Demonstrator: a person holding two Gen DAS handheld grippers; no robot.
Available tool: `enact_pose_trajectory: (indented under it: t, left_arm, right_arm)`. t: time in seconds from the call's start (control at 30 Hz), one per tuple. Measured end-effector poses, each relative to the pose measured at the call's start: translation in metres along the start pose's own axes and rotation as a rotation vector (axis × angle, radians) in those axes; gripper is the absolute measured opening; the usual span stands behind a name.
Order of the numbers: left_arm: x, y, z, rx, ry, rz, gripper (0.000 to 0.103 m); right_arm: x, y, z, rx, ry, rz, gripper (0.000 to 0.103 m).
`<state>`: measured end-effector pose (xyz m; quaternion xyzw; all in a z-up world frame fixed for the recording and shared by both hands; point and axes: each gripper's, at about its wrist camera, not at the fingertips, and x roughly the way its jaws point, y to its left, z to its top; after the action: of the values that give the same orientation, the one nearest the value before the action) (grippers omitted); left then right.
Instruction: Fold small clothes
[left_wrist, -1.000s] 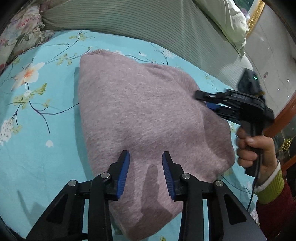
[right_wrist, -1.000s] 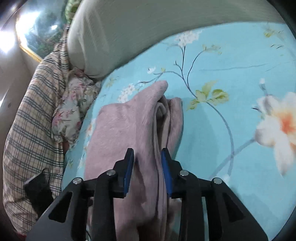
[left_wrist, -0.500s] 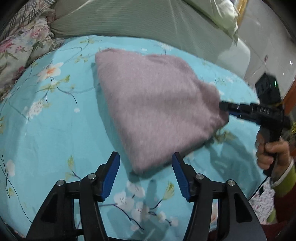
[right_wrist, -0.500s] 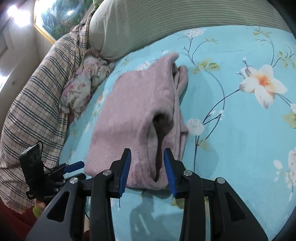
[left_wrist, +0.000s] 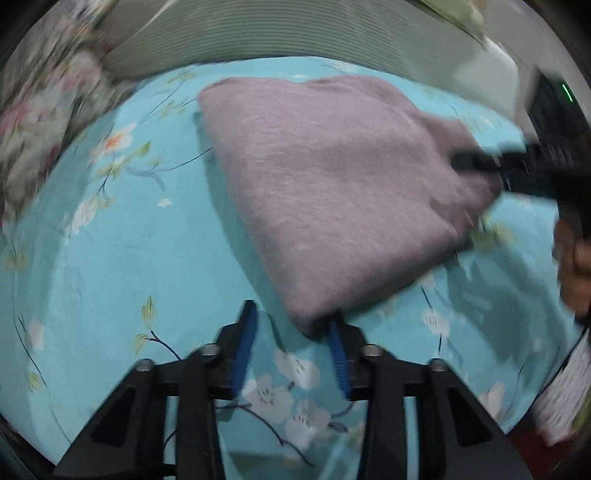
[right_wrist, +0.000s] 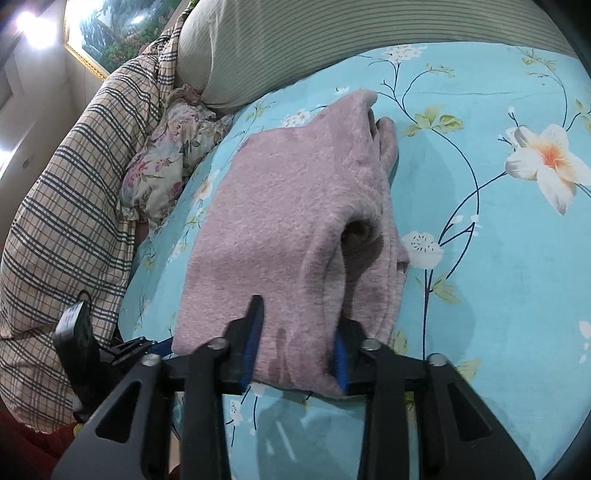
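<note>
Fuzzy pink-purple knit, soft and thick: that is the one small sweater (right_wrist: 295, 206) lying folded on the blue flowered bed sheet (right_wrist: 480, 258). It looks light and floppy. It will bend and sag if lifted by one corner, and it is not slippery, so the fuzzy cloth should stay put between rubber pads. The best places to take hold look like the two near corners, or the thick folded edge where the layers stack up.

The left gripper (left_wrist: 291, 343) is open, its blue pads set apart, with one corner of the sweater (left_wrist: 332, 192) just reaching in between them. It is not pinching yet. The right gripper (right_wrist: 295, 347) is also open, and the sweater's near edge sits between its pads, not squeezed as far as I can tell.

Counting: one sweater, two grippers, one long striped pillow (right_wrist: 332, 44), one checked blanket (right_wrist: 74, 184), one small flowery cloth (right_wrist: 166, 158) and one framed picture (right_wrist: 122, 29) on the wall.
</note>
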<state>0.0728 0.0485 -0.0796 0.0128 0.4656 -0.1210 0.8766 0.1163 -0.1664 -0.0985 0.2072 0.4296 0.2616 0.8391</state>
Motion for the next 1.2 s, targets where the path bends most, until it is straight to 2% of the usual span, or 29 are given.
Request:
enact_pose_trajectory:
  t: [0.03,0.07,0.17,0.23,0.27,0.3,0.33,0.4,0.57,0.67,0.8,0.9,1.0,1.13,1.17,1.2]
  left_arm:
    - [0.002,0.008,0.004,-0.068,0.005,-0.042,0.018]
    - [0.002,0.016,0.006,-0.141,0.001,-0.073,0.010]
    - [-0.004,0.025,0.004,-0.230,-0.024,-0.034,0.007]
    - [-0.006,0.027,-0.001,-0.242,-0.021,-0.019,0.006]
    - [-0.004,0.028,-0.004,-0.248,-0.010,-0.022,0.006]
    - [-0.001,0.029,-0.007,-0.251,0.003,-0.024,0.006]
    - [0.001,0.030,-0.007,-0.254,0.010,-0.027,0.006]
    - [0.001,0.031,-0.008,-0.259,0.020,-0.037,0.006]
    - [-0.014,0.040,-0.011,-0.182,0.066,-0.067,0.007]
    - [-0.034,0.052,-0.006,-0.172,0.028,-0.097,0.007]
    - [-0.040,0.059,0.028,-0.202,-0.050,-0.152,0.007]
    - [-0.030,0.055,0.057,-0.213,-0.088,-0.181,0.008]
    - [-0.011,0.050,0.085,-0.216,-0.105,-0.184,0.009]
    - [0.006,0.045,0.113,-0.196,-0.120,-0.227,0.009]
    - [0.011,0.043,0.119,-0.183,-0.124,-0.244,0.009]
    - [0.016,0.043,0.123,-0.177,-0.125,-0.246,0.009]
  right_arm:
    - [-0.001,0.000,0.001,0.010,-0.002,0.004,0.008]
    - [-0.004,0.001,0.001,0.018,-0.011,0.013,0.008]
    - [-0.027,0.012,0.000,-0.018,-0.092,0.059,0.008]
    - [-0.024,0.010,-0.004,-0.033,-0.079,0.036,0.008]
    - [-0.017,0.005,-0.007,-0.031,-0.059,0.002,0.008]
    - [-0.003,-0.006,-0.013,-0.026,-0.014,-0.078,0.008]
    - [0.006,-0.014,-0.017,-0.014,0.018,-0.104,0.008]
    - [0.016,-0.027,-0.025,0.040,0.053,-0.066,0.008]
    - [-0.013,-0.028,-0.015,0.052,0.000,-0.032,0.012]
    - [-0.032,-0.025,0.011,0.041,-0.075,-0.021,0.021]
    - [-0.024,-0.019,0.056,0.016,-0.124,-0.036,0.044]
    - [-0.003,-0.026,0.091,0.046,-0.136,-0.023,0.044]
    - [0.028,-0.043,0.126,0.089,-0.110,-0.068,0.044]
    - [0.061,-0.058,0.155,0.110,-0.072,-0.066,0.044]
    - [0.066,-0.061,0.159,0.110,-0.062,-0.057,0.031]
    - [0.072,-0.060,0.163,0.105,-0.052,-0.050,0.007]
